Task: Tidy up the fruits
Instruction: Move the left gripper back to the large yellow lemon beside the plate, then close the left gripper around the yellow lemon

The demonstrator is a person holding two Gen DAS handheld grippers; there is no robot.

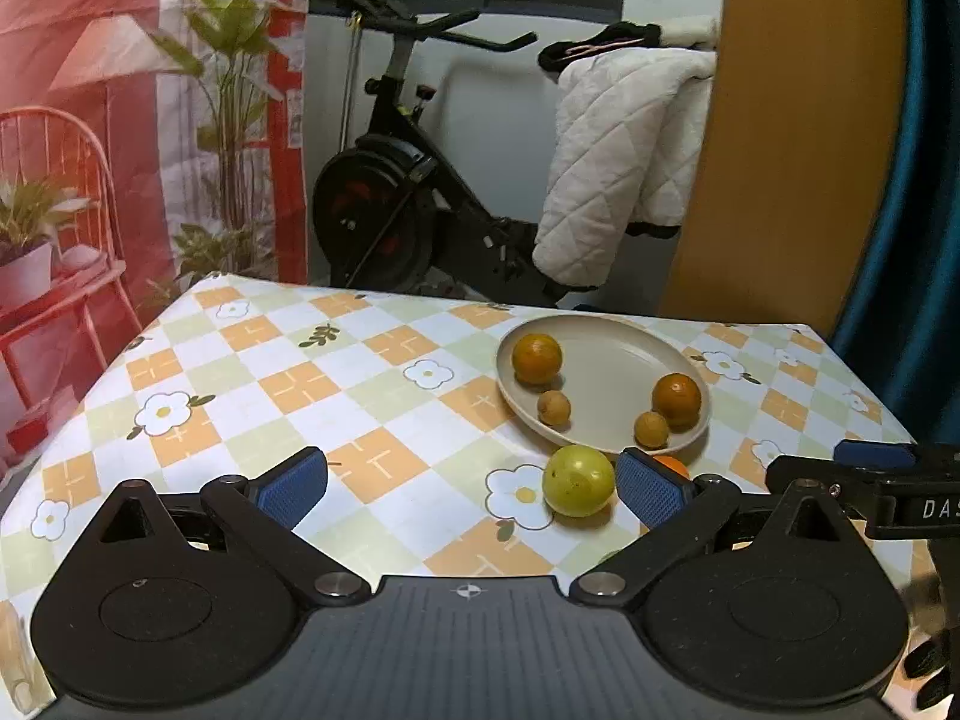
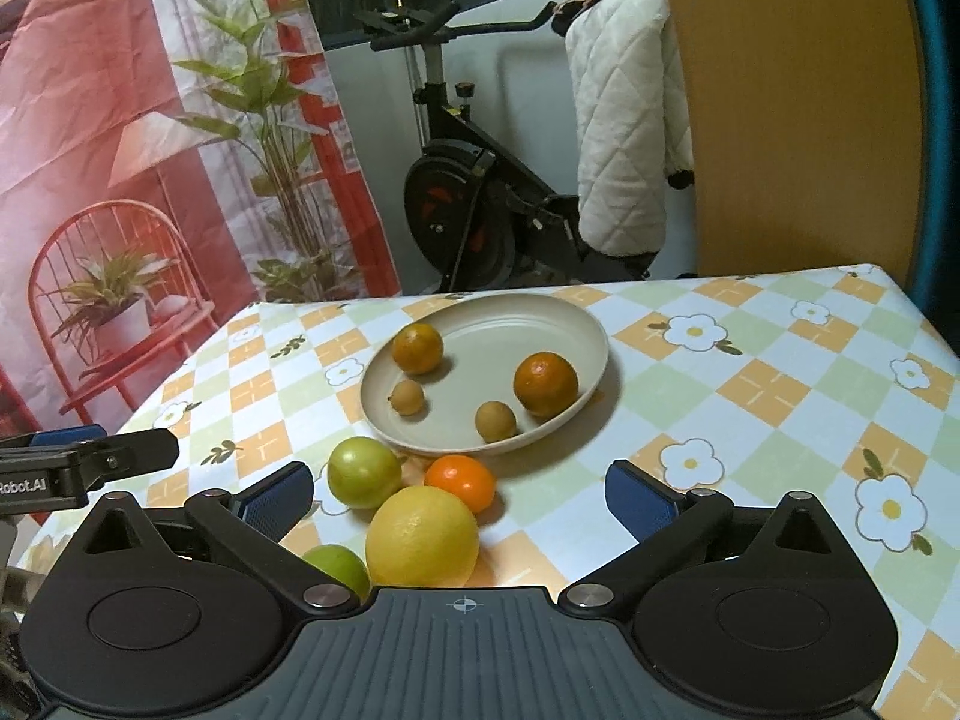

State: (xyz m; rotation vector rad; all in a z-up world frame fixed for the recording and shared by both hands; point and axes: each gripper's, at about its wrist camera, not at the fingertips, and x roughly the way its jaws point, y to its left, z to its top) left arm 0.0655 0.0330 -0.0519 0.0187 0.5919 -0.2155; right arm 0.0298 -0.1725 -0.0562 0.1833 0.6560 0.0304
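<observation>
Right gripper (image 2: 459,495) spread wide, holding nothing; lemon (image 2: 422,537) between its fingers, nearest. A second green fruit (image 2: 336,564) sits just left of the lemon. Left gripper (image 1: 472,489) also spread, empty. Green fruit (image 1: 578,480) and small orange (image 2: 461,482) sit just before the plate (image 2: 528,324), on the near side. On the plate: two oranges (image 2: 545,384) (image 2: 417,348) and two small tan fruits (image 2: 495,420) (image 2: 407,397), apart. Exercise bike (image 1: 396,198) well beyond the plate.

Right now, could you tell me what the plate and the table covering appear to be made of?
The plate looks like matte beige plastic or melamine: uniform colour, soft sheen, thin rim; ceramic is possible. The table covering seems to be printed vinyl or oilcloth: smooth, faintly glossy, checked with flowers.
</observation>
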